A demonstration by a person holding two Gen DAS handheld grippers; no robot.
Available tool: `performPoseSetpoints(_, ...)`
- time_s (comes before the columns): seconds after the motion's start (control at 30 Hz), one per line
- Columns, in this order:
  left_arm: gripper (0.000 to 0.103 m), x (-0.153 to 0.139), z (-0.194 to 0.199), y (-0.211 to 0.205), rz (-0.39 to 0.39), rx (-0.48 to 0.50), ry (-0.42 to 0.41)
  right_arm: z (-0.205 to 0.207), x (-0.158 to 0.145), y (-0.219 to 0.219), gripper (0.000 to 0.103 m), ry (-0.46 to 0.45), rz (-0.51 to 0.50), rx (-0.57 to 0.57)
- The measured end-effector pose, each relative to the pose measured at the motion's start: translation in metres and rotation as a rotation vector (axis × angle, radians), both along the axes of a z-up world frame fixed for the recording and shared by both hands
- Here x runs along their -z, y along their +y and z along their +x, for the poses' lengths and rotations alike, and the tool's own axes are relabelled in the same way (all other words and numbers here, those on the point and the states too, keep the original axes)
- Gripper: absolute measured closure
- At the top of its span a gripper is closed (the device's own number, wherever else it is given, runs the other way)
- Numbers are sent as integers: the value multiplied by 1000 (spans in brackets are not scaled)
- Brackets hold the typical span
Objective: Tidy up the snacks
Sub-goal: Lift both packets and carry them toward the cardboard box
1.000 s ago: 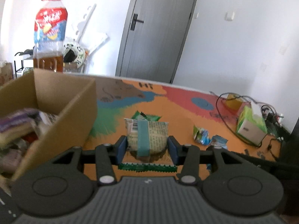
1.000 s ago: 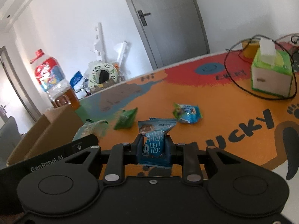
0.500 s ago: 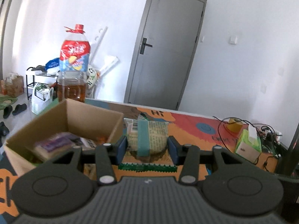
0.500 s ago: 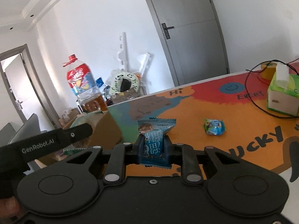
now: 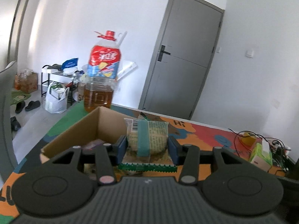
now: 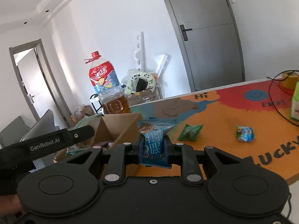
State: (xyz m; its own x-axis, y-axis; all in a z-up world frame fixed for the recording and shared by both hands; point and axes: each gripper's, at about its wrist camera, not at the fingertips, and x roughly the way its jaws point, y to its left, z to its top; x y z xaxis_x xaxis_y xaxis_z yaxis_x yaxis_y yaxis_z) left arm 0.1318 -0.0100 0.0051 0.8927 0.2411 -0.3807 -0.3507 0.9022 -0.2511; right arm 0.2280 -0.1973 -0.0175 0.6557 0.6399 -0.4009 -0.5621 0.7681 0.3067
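Observation:
My left gripper is shut on a round cake in a clear wrapper with a teal band, held over the near right corner of an open cardboard box. My right gripper is shut on a blue snack packet, lifted just right of the same cardboard box. The left gripper's black body shows at the left of the right wrist view, above the box. A green packet and a small blue-green packet lie on the orange mat. Snacks inside the box are mostly hidden.
A big oil bottle with a red cap stands behind the box. A green tissue box, a yellow tape roll and black cables sit at the table's far right. A grey door and floor clutter lie beyond.
Both grippers have risen and swung left toward the box, each keeping its snack. The box has shifted from the left edge to the centre of the left wrist view.

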Motion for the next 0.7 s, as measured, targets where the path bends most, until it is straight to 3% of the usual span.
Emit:
performPoseSetpoints(0.5,56,17,-7,51,-39,-54,58,-2,-9,50,81,-13,-30,-57)
performPoseSetpoints(0.7,46,10,-16,68,-42,-61,20,-2,-15,75,81,-24,-42,-89)
